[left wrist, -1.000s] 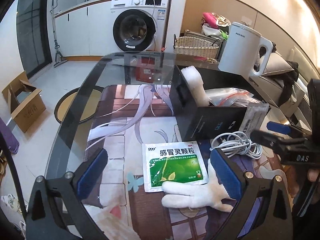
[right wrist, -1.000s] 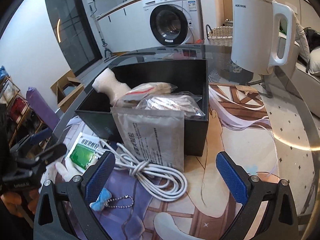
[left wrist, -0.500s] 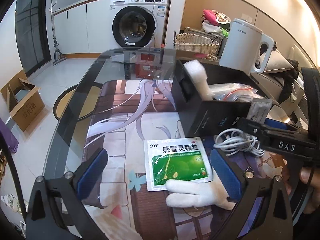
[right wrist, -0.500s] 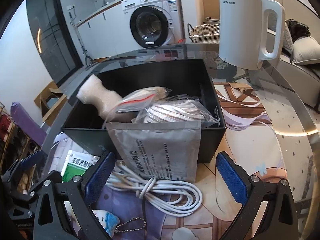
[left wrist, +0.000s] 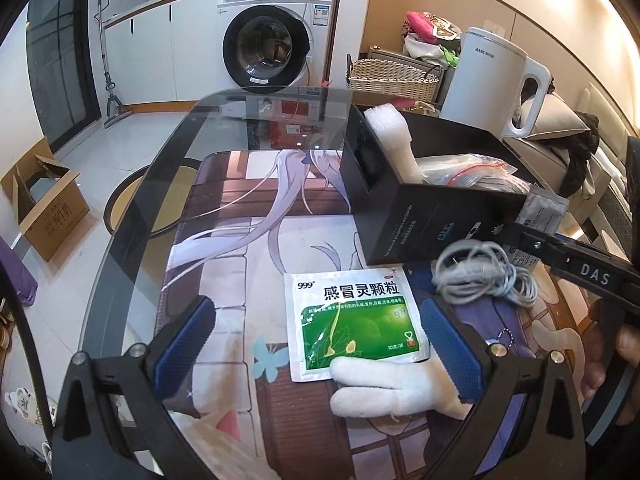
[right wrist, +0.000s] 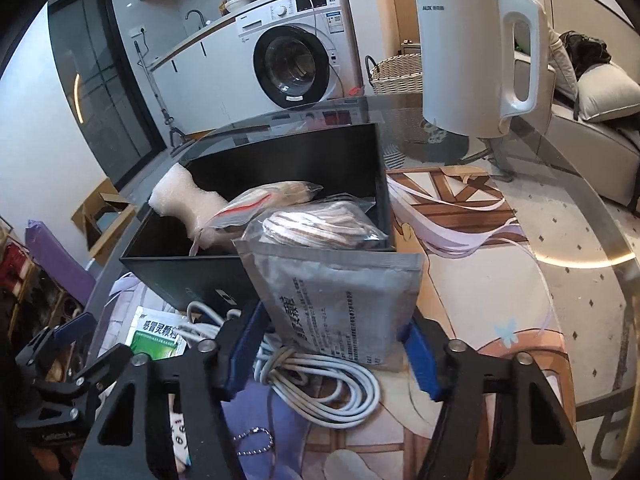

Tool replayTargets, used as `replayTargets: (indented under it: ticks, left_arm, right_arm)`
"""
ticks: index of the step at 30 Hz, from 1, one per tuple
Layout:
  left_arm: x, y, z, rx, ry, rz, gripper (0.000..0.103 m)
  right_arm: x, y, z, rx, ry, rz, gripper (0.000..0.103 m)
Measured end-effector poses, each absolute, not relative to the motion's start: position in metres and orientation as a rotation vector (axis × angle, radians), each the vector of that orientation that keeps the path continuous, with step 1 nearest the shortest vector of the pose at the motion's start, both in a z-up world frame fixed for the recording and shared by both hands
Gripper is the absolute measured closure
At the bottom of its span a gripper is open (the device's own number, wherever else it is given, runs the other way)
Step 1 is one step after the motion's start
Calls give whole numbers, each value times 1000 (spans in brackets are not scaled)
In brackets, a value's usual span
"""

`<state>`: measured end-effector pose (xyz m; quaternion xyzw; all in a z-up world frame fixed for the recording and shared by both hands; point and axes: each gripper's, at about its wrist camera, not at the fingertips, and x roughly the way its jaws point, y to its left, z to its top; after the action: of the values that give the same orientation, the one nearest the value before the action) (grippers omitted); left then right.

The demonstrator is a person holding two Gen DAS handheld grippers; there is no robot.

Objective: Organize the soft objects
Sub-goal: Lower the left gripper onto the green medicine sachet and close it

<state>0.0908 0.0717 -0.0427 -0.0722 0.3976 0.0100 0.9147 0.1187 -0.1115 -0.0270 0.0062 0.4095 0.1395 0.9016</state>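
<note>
A black box (right wrist: 280, 168) on the mat holds a white foam piece (right wrist: 180, 196) and two clear bags (right wrist: 316, 224). A grey pouch (right wrist: 340, 304) leans on the box front. My right gripper (right wrist: 334, 354) stands around the pouch's lower part, jaws partly closed at its sides; whether the pads touch it is unclear. My left gripper (left wrist: 320, 344) is open over a green medicine sachet (left wrist: 356, 320) and a white plush piece (left wrist: 392, 388). The right gripper (left wrist: 560, 256) also shows at the right of the left wrist view.
A coiled white cable (right wrist: 328, 380) lies in front of the box. A white kettle (right wrist: 476, 60) stands at the back right. A ball chain (right wrist: 252, 440) lies near the front. The glass table edge (left wrist: 132, 208) curves at the left.
My right gripper has moved forward to the grey pouch and its jaws have narrowed around it. My left gripper has shifted slightly nearer the sachet.
</note>
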Motion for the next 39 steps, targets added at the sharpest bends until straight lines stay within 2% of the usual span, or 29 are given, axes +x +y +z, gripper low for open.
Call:
replayTargets:
  ticks: [2, 6, 23, 39]
  left_arm:
    - [92, 69, -42, -145, 817, 18, 0]
    - [93, 64, -44, -132, 826, 17, 0]
    - [116, 64, -59, -142, 915, 15, 0]
    - [120, 43, -68, -35, 953, -2, 1]
  right_arm:
    - [118, -118, -27, 26, 847, 305, 50]
    - [115, -123, -25, 27, 838, 327, 54]
    - [92, -133, 7, 59, 776, 461, 54]
    - [89, -134, 8, 40, 775, 483, 54]
